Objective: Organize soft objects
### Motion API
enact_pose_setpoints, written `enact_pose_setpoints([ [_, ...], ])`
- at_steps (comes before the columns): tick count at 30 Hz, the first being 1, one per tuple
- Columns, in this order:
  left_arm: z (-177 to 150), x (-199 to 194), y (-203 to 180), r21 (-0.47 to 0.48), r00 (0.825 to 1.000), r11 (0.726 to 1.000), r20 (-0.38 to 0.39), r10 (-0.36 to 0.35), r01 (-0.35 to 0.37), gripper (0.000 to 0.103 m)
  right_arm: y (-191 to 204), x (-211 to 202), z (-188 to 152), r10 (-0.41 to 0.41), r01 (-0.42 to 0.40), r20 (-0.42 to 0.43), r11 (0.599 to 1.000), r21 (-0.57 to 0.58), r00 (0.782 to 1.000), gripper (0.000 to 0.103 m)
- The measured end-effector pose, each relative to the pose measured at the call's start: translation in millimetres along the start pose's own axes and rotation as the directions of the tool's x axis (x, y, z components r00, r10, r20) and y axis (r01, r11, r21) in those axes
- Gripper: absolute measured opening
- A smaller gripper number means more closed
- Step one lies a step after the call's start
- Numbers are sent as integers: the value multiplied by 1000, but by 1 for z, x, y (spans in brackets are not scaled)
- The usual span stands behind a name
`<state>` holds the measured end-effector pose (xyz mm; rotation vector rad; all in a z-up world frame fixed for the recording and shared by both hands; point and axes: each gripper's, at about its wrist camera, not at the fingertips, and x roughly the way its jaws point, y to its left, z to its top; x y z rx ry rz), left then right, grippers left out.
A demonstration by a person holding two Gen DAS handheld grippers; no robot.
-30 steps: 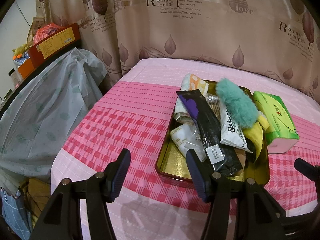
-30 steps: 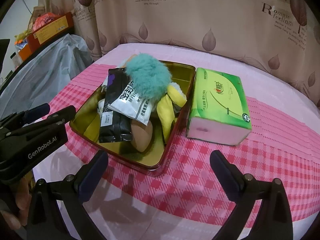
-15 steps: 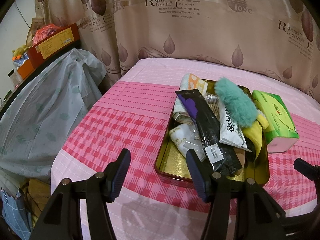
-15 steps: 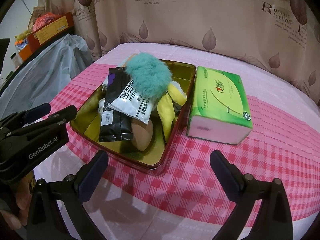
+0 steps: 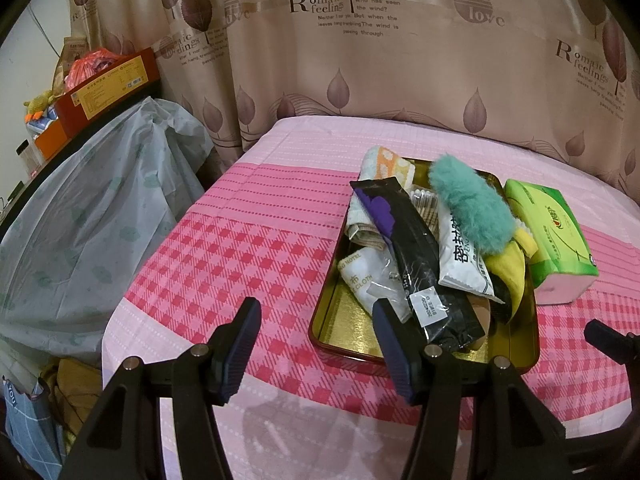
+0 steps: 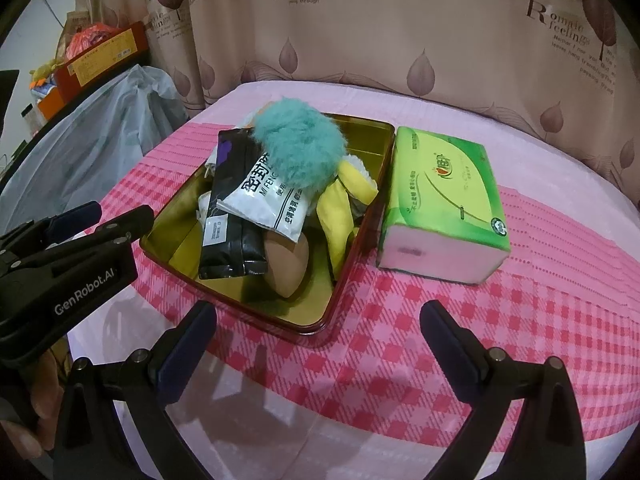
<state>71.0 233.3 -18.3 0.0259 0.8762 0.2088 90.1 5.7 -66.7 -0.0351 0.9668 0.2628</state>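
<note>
A gold tin tray [image 5: 352, 332] [image 6: 176, 236] sits on the pink checked table. It holds a teal furry toy [image 5: 468, 204] [image 6: 300, 148], a yellow cloth [image 5: 508, 268] [image 6: 340, 216], a black packet [image 5: 416, 256] [image 6: 228, 240], a white packet [image 5: 464, 264] [image 6: 272, 204], a tan sponge [image 6: 288, 264], a folded towel [image 5: 380, 168] and a white cloth pack [image 5: 368, 276]. A green tissue pack [image 5: 552, 236] [image 6: 444, 200] lies to the right of the tray. My left gripper [image 5: 316, 320] is open at the tray's near left corner. My right gripper [image 6: 320, 328] is open in front of the tray and tissue pack.
A patterned curtain [image 5: 360, 60] hangs behind the table. A plastic-covered piece of furniture [image 5: 80, 220] with boxes [image 5: 108, 84] on top stands to the left. The left gripper body [image 6: 64, 272] shows in the right wrist view. The table edge is near, just below both grippers.
Both views have shifted very slightly. The objects and the jaws stand as before.
</note>
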Motion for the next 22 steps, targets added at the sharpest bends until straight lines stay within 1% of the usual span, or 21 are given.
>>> enact_pose_setpoints([
  [13, 0, -3, -1, 7, 1000, 1000, 10, -24, 24, 59, 2, 0, -2, 0, 0, -1, 1000, 0, 1000, 100],
  [22, 1, -3, -1, 10, 1000, 1000, 12, -25, 25, 59, 6, -1, -5, 3, -3, 1, 1000, -3, 1000, 100],
])
